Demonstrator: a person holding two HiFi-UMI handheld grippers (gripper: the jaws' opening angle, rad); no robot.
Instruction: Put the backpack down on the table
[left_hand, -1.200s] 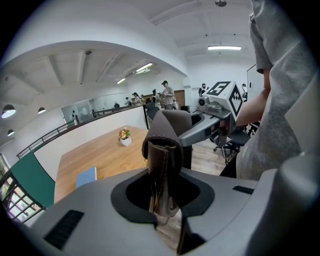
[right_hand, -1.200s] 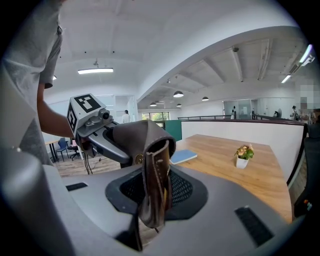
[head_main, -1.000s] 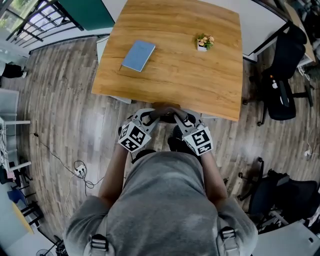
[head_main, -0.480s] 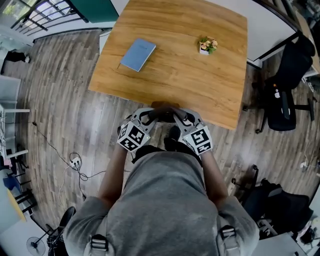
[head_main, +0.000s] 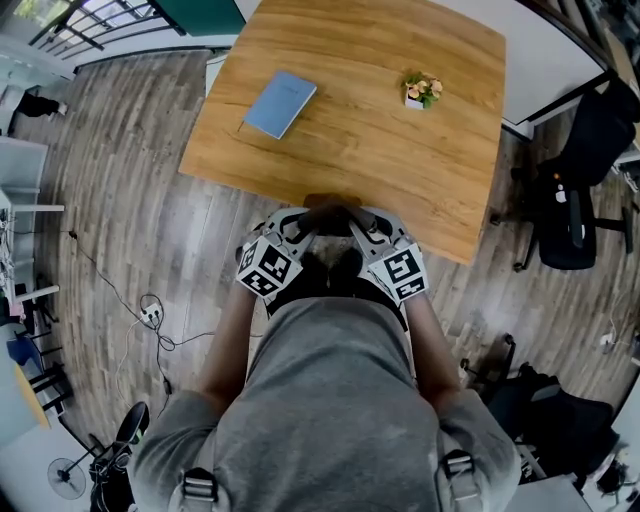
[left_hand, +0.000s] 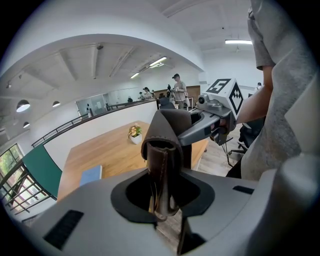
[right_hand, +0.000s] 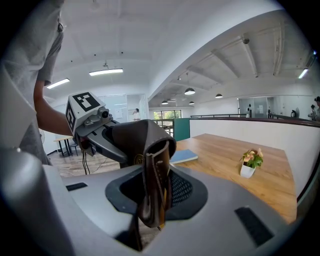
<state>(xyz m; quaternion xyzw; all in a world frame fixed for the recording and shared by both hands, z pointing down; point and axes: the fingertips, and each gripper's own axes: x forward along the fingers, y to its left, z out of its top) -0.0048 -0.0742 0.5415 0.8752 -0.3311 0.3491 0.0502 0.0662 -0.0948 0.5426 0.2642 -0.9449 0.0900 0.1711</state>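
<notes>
As the left gripper (head_main: 306, 226) and right gripper (head_main: 354, 226) stay clenched on the brown handle (left_hand: 162, 145) of the backpack (head_main: 330, 212), they have edged up to the table's (head_main: 350, 140) near edge. Setting it down looks close, though its body hangs hidden beneath them.

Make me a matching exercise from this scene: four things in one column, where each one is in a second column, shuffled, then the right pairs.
Things
1. blue notebook
2. potted plant
3. backpack handle
4. black office chair

Places (as the head view shows them)
A. on the floor, right of the table
B. clamped by the left gripper and the right gripper, at the table's near edge
C. lying on the table's left part
D. standing on the table's right part

Pairs: 1-C, 2-D, 3-B, 4-A
</notes>
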